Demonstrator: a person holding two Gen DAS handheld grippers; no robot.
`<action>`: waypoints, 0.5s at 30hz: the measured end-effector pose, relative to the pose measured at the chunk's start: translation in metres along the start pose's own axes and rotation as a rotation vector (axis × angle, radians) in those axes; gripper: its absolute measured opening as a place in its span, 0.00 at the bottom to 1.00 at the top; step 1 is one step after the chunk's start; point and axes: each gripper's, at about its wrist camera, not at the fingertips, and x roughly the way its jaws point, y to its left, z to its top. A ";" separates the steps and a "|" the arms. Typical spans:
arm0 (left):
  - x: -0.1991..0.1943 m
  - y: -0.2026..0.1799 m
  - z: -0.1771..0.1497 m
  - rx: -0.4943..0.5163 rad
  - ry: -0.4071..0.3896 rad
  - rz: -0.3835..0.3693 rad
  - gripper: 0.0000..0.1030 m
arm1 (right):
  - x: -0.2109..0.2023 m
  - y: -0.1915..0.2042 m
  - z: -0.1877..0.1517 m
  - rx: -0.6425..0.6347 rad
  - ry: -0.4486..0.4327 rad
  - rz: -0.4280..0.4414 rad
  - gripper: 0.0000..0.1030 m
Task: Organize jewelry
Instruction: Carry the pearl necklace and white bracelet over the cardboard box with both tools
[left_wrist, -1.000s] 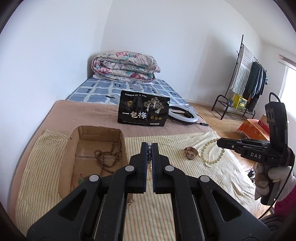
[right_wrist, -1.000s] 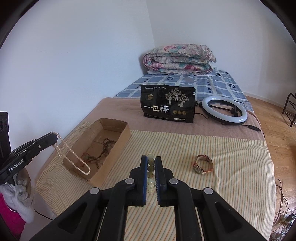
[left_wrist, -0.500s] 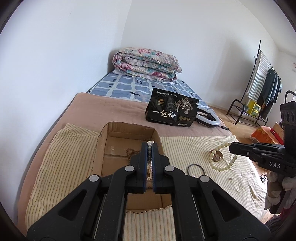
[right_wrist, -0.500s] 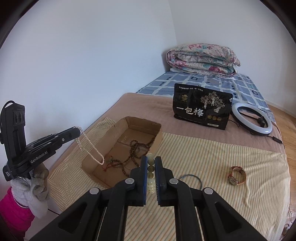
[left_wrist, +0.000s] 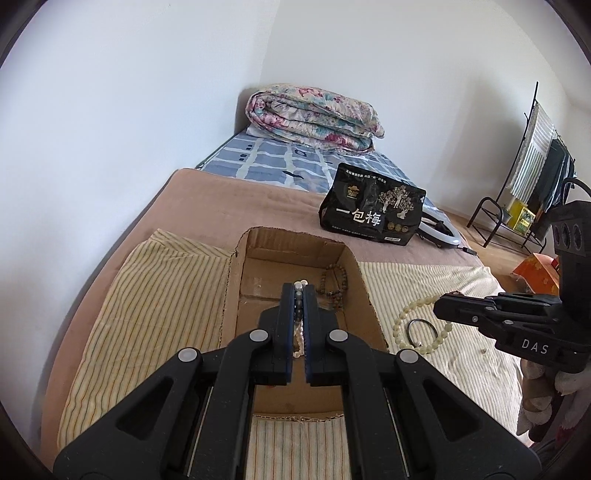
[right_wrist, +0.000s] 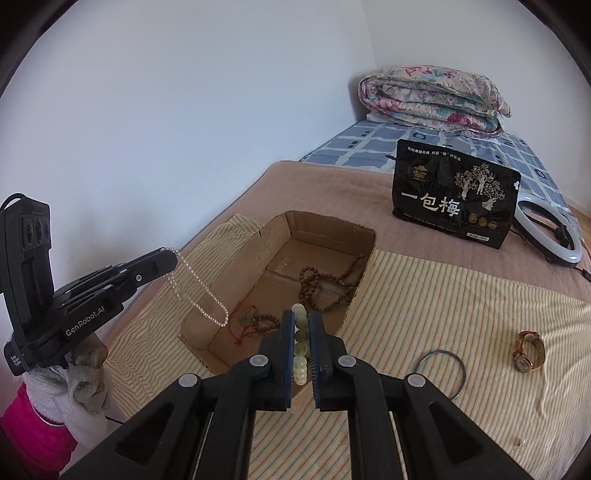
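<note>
**Both strands now held over the box**

Striped yellow cloth (right_wrist: 424, 295) covers the near end of your bed, ribbed and slightly rumpled, with a shallow, open cardboard box (right_wrist: 325, 221) on it. Your left gripper (left_wrist: 299, 295) is clenched on a fine pearl necklace (right_wrist: 199, 291), whose small glossy beads hang in a loop above the box's near corner. Your right gripper (right_wrist: 301, 321) is clamped on a bracelet of large, pale, milky beads (left_wrist: 402, 317), dangling beside the box's right wall. Brown wooden prayer beads (right_wrist: 321, 284) lie coiled on the box floor. On the cloth rest a thin metal ring (right_wrist: 441, 373) and a round watch (right_wrist: 530, 350) with a brownish strap.

Since a second ago you have swung both grippers leftward, toward the box; the watch has stayed put.

Readable: "GenRobot.AI" on the left gripper, "DAS" on the right, and "一包梅" on the black pouch (right_wrist: 456, 195).
</note>
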 end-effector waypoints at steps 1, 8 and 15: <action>0.001 0.001 -0.001 0.000 0.003 0.002 0.01 | 0.004 0.001 0.000 0.002 0.005 -0.001 0.05; 0.009 0.009 -0.007 -0.016 0.028 0.006 0.01 | 0.028 0.005 -0.001 0.009 0.038 -0.001 0.05; 0.017 0.012 -0.016 -0.031 0.070 -0.008 0.01 | 0.044 0.007 -0.003 -0.002 0.067 0.007 0.05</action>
